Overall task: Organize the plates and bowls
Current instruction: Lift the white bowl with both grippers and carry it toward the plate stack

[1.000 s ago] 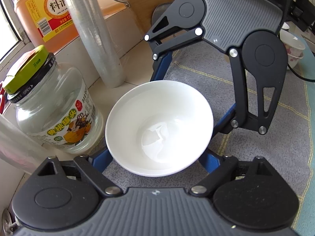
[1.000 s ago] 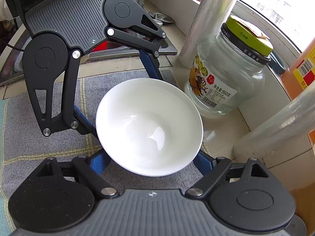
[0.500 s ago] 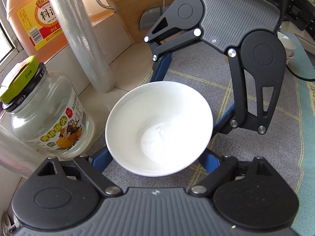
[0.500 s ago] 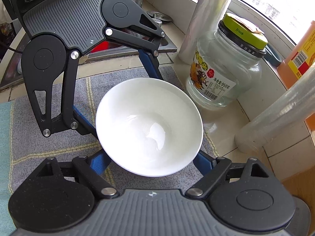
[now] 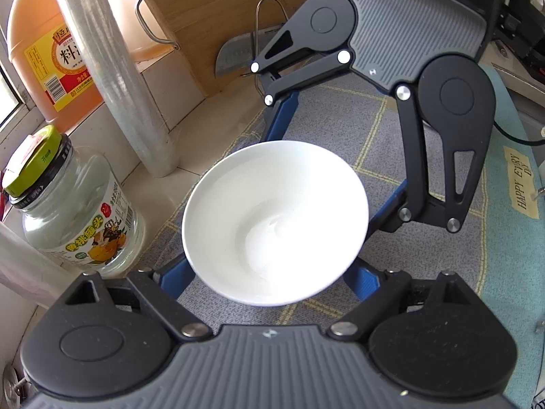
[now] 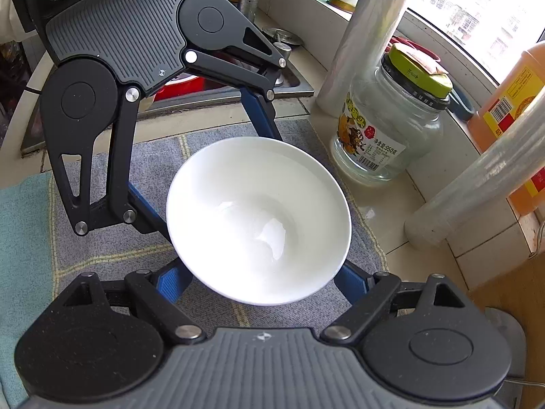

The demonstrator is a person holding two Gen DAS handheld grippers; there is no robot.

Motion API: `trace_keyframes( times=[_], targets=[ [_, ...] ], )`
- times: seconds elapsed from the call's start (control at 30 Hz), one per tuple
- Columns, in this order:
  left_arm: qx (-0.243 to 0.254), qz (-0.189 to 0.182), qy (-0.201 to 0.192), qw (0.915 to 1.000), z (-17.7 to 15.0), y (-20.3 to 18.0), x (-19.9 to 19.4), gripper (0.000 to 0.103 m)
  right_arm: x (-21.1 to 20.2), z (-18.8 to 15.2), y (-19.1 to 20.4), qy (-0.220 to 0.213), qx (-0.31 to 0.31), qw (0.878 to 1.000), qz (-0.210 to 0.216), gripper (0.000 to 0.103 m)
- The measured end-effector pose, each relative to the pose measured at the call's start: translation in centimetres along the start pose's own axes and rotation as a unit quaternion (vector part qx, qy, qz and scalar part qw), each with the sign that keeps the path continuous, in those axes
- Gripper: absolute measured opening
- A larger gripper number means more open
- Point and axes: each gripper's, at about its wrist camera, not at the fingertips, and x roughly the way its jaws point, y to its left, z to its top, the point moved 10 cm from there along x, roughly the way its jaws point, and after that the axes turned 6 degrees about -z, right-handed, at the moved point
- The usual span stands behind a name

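A white bowl (image 5: 276, 225) (image 6: 259, 221) hangs empty and upright a little above the grey checked mat (image 5: 385, 143). Both grippers hold it from opposite sides. My left gripper (image 5: 269, 272) hugs the near side in the left wrist view, its blue fingers (image 5: 173, 279) pressed against the bowl's lower wall. My right gripper (image 5: 335, 165) faces it from the far side. In the right wrist view, my right gripper (image 6: 262, 283) grips the near side and the left gripper (image 6: 202, 162) the far side. The bowl hides all fingertips.
A glass jar with a green lid (image 5: 75, 211) (image 6: 391, 126), a roll of cling film (image 5: 119, 75) and an orange bottle (image 5: 44, 51) stand along the window ledge. A wooden cutting board (image 5: 218, 6) and a cleaver (image 5: 235, 58) lean behind. A sink (image 6: 218, 92) lies beyond the mat, beside a teal towel (image 5: 511, 204).
Both grippers have carried the bowl up and away from the jar and the ledge. The cutting board and cleaver have come into the left wrist view. The grip looks the same.
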Motion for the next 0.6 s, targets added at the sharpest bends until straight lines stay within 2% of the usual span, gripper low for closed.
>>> trace_keyframes(
  times=[0.6],
  targets=[
    [0.019,-0.008,-0.013,0.9997,1.0,-4.7,-2.1,0.093,-4.2,-1.5,2.7,-0.002,0.010,1.000,-0.020,0.092]
  ],
)
